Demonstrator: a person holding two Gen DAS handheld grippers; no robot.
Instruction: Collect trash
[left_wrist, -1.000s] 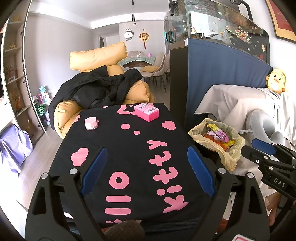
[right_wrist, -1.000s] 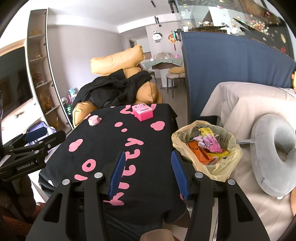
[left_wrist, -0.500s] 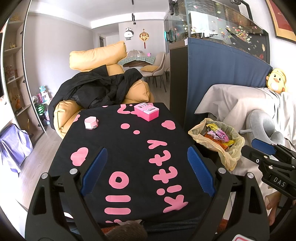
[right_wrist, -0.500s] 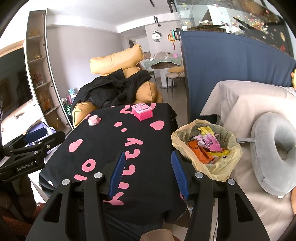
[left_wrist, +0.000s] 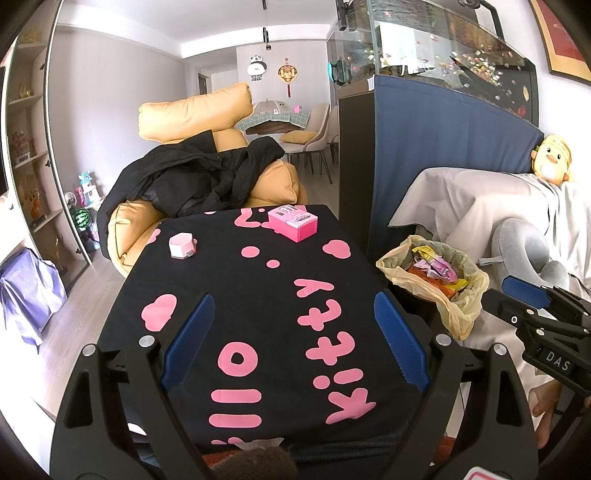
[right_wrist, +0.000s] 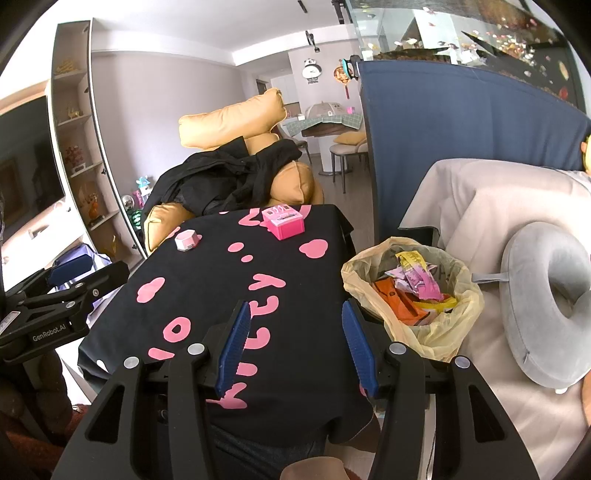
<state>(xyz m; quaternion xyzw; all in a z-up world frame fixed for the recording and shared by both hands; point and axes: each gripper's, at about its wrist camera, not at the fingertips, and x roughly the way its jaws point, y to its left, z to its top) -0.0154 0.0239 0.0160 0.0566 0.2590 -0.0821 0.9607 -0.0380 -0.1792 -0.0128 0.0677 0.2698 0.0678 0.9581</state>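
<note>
Nearest, in the left wrist view: left gripper (left_wrist: 293, 341), blue-padded jaws wide apart with nothing between them, hovering over the near end of the table (left_wrist: 207, 266). In the right wrist view: right gripper (right_wrist: 297, 349), jaws partly apart and empty, hanging above the table's near right corner.

Under both, a black cloth (left_wrist: 280, 314) printed with pink letters and blobs, covering the whole table top.

Just beside the table's right edge, a bin lined with a yellowish trash bag (right_wrist: 461, 325), mouth open, holding crumpled wrappers (right_wrist: 413, 282) in pink, yellow and orange. Close by the right gripper, on its right and a little ahead of it.

Right of the bin, a sofa under a beige cover (right_wrist: 487, 206), with a grey neck pillow (right_wrist: 543, 295) lying on it.

Farther along the table, toward its far end, a pink box (left_wrist: 293, 222) and, to its left and apart from it, a small pale pink hexagonal box (left_wrist: 181, 245).

Beyond the table, a tan armchair (left_wrist: 192, 114) draped with a black jacket (left_wrist: 199, 177). To the right, a dark blue panel (left_wrist: 443, 162) below a fish tank (left_wrist: 436, 48). At the far back, a dining table with chairs, too small for detail.
</note>
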